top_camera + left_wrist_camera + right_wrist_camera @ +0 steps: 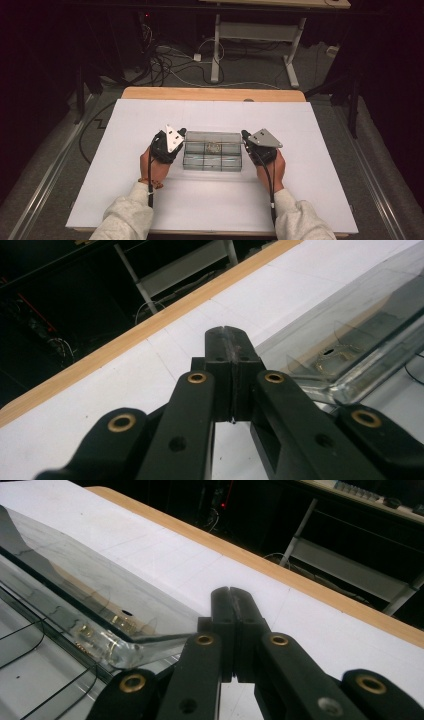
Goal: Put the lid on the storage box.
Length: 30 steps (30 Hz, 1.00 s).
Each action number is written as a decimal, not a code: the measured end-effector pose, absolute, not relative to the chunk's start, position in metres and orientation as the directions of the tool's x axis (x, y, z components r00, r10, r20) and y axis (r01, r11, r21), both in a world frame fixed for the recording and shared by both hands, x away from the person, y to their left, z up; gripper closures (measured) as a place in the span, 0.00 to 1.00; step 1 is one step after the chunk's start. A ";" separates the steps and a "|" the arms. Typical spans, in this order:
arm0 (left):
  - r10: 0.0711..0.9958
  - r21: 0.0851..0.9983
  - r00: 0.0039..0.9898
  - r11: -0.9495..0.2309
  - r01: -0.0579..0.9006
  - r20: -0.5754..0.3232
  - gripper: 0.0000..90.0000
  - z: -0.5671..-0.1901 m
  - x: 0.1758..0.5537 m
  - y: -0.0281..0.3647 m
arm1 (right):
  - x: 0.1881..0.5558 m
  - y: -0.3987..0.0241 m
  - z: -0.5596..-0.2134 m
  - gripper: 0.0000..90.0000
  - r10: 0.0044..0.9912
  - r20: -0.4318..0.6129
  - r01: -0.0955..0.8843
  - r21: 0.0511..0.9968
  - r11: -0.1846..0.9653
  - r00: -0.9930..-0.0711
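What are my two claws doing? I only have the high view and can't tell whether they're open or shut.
Observer: The left claw is shut, its jaws pressed together with nothing between them.
Operator: And the right one?
Observer: The right claw is shut too, empty, right beside the clear box.
Operator: What's inside the box?
Observer: Small gold-coloured pieces lie in one compartment; they're too small to identify.
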<state>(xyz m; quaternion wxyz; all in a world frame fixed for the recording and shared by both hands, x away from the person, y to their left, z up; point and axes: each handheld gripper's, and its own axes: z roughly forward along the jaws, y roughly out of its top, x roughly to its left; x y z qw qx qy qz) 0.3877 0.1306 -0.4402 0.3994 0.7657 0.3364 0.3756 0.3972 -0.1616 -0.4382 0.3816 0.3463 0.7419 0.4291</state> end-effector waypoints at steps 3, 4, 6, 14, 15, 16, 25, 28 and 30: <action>0.814 0.864 0.493 -0.456 0.214 0.308 0.97 -0.440 0.388 0.131 | 0.396 -0.162 -0.439 1.00 0.842 -0.270 0.188 0.900 0.392 -0.466; 0.813 0.864 0.493 -0.457 0.213 0.308 0.97 -0.440 0.388 0.131 | 0.396 -0.162 -0.439 1.00 0.843 -0.270 0.188 0.900 0.393 -0.466; 0.813 0.864 0.494 -0.457 0.212 0.309 0.97 -0.440 0.387 0.131 | 0.396 -0.162 -0.440 1.00 0.844 -0.266 0.189 0.902 0.389 -0.466; 0.810 0.867 0.505 -0.452 0.212 0.298 0.97 -0.441 0.386 0.132 | 0.394 -0.163 -0.441 1.00 0.842 -0.268 0.190 0.900 0.392 -0.467; 0.810 0.867 0.506 -0.451 0.213 0.297 0.97 -0.442 0.385 0.132 | 0.394 -0.163 -0.442 1.00 0.842 -0.269 0.191 0.899 0.393 -0.468; 0.810 0.867 0.507 -0.450 0.214 0.296 0.97 -0.442 0.385 0.132 | 0.393 -0.163 -0.442 1.00 0.842 -0.269 0.192 0.899 0.394 -0.468; 0.803 0.857 0.515 -0.464 0.225 0.299 0.97 -0.444 0.382 0.132 | 0.391 -0.165 -0.445 1.00 0.845 -0.243 0.206 0.904 0.376 -0.475; 0.799 0.854 0.521 -0.469 0.227 0.300 0.97 -0.446 0.381 0.133 | 0.390 -0.166 -0.446 1.00 0.843 -0.241 0.208 0.902 0.377 -0.482; 0.795 0.855 0.530 -0.468 0.224 0.297 0.94 -0.446 0.379 0.133 | 0.389 -0.166 -0.447 0.99 0.837 -0.242 0.209 0.900 0.383 -0.490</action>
